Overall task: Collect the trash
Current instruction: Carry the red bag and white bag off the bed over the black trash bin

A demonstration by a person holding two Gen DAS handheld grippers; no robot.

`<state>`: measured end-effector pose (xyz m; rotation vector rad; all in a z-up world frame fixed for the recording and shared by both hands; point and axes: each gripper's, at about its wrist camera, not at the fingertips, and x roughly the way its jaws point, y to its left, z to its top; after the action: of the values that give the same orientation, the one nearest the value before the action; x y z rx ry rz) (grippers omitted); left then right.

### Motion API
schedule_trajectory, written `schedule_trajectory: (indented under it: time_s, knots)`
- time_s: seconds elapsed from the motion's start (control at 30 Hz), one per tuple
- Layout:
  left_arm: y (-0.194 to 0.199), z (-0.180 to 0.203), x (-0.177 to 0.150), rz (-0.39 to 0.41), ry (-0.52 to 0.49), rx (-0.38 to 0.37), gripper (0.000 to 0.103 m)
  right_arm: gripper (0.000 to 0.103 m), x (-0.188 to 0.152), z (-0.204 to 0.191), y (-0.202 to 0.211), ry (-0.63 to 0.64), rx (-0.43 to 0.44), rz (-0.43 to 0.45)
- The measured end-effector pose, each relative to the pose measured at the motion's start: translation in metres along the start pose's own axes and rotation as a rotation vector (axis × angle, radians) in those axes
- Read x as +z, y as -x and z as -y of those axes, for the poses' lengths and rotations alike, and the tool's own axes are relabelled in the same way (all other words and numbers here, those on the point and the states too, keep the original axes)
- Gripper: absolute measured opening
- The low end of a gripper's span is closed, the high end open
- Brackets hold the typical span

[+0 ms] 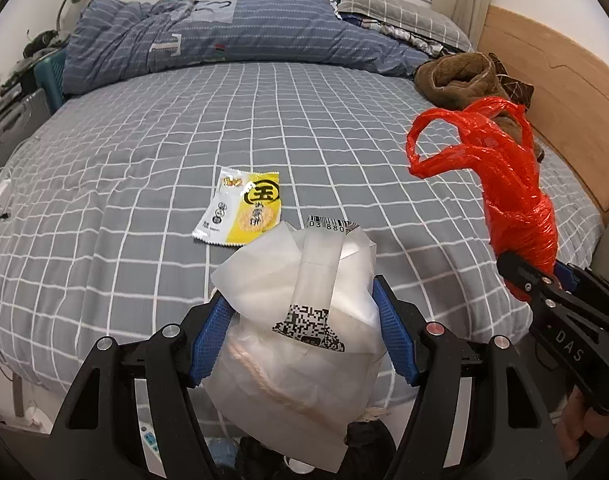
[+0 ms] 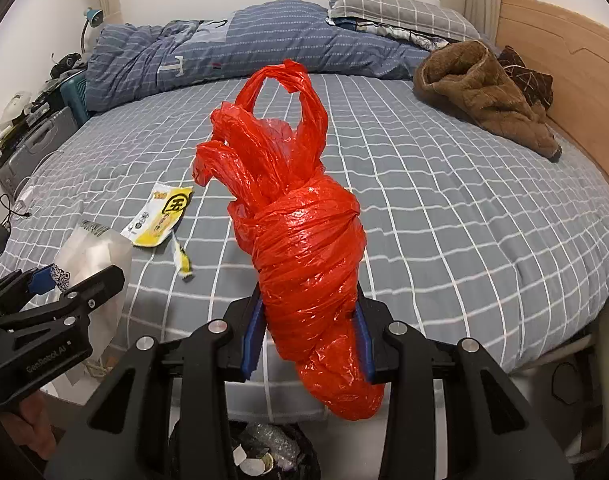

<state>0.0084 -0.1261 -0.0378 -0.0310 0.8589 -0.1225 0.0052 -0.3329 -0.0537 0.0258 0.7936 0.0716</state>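
Trash first, counted: I see three main pieces, plus one torn scrap. One white paper bag (image 1: 300, 320) with a QR sticker and a twine handle sits low in the centre of my left wrist view, pinched between the blue pads of my left gripper (image 1: 304, 320), whose jaws are clamped on its sides. One red plastic bag (image 2: 304, 248), twisted and knotted into a bundle with its handle loops sticking up, fills the middle of my right wrist view; my right gripper (image 2: 308, 332) has its jaws closed on the lower part of that bundle. One yellow and white snack wrapper (image 1: 242, 210) lies flat on the grey checked bedsheet (image 1: 144, 160), just above the white bag in the left view and clear of both grippers. The small torn yellow scrap (image 2: 182, 260) lies just to the lower right of it in the right view.

At the bottom centre of the right view, under the red bag, is one dark bin (image 2: 264, 452) with crumpled wrappers inside.

Elsewhere on the bed: one blue striped duvet (image 1: 208, 28) across the top, one grey checked pillow (image 1: 400, 8) at the upper right, and one brown fleecy garment (image 2: 484, 88) by the wooden headboard (image 2: 576, 64) on the right.
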Motion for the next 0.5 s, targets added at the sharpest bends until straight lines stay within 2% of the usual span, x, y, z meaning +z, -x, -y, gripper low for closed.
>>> schedule_trajectory:
  time_s: [0.5]
  knots:
    - [0.039,0.003,-0.045,0.0,0.012,-0.006,0.067,0.036,-0.041,-0.012,0.041,0.021,0.008,0.005]
